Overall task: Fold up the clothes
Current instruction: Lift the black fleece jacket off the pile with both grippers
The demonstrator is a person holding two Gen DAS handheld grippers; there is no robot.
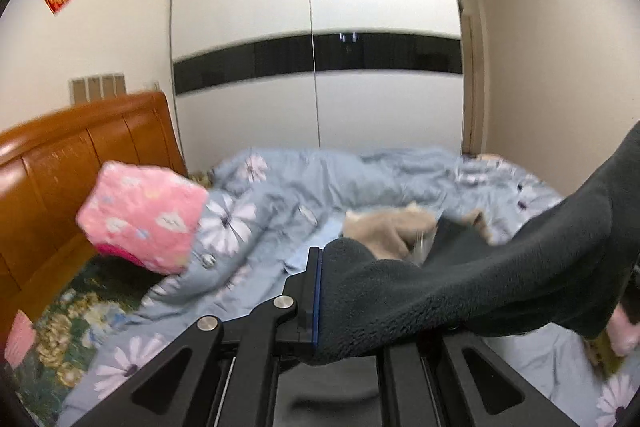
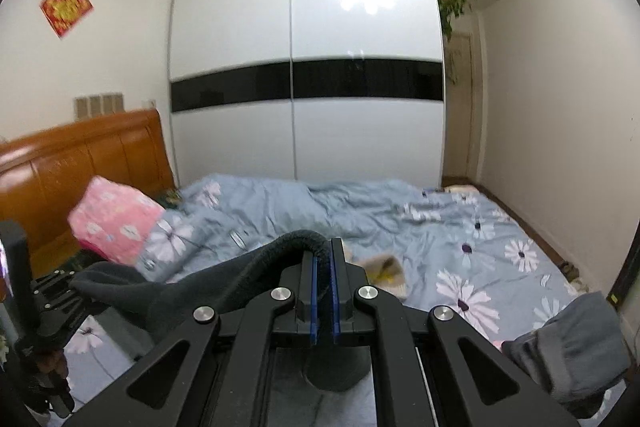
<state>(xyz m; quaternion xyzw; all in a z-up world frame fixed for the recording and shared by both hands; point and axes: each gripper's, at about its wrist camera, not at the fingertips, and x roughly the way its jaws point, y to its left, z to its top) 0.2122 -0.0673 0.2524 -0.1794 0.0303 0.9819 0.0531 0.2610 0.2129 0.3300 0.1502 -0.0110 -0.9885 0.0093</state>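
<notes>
The left gripper [image 1: 320, 291] is clamped on a dark grey fleece garment [image 1: 460, 287]; the cloth covers its right finger, so only the blue-edged left one shows. The right gripper [image 2: 325, 291] has its blue pads nearly together, pinching an edge of the same fleece [image 2: 256, 267]. The garment hangs stretched between the two claws, held up above the near edge of the bed [image 2: 400, 219], which carries a pale blue duvet with white flowers. A beige garment [image 1: 388, 227] lies on the duvet towards the middle of the bed. A pink cushion [image 2: 114, 227] sits at the head end against the wooden headboard [image 2: 80, 155]. Grey folded cloth [image 2: 576, 351] rests at the near right corner. On the wall hangs a red and gold sign [image 2: 66, 6], its writing too blurred to read. A white wardrobe [image 2: 308, 67] with a black band stands beyond the far edge.
</notes>
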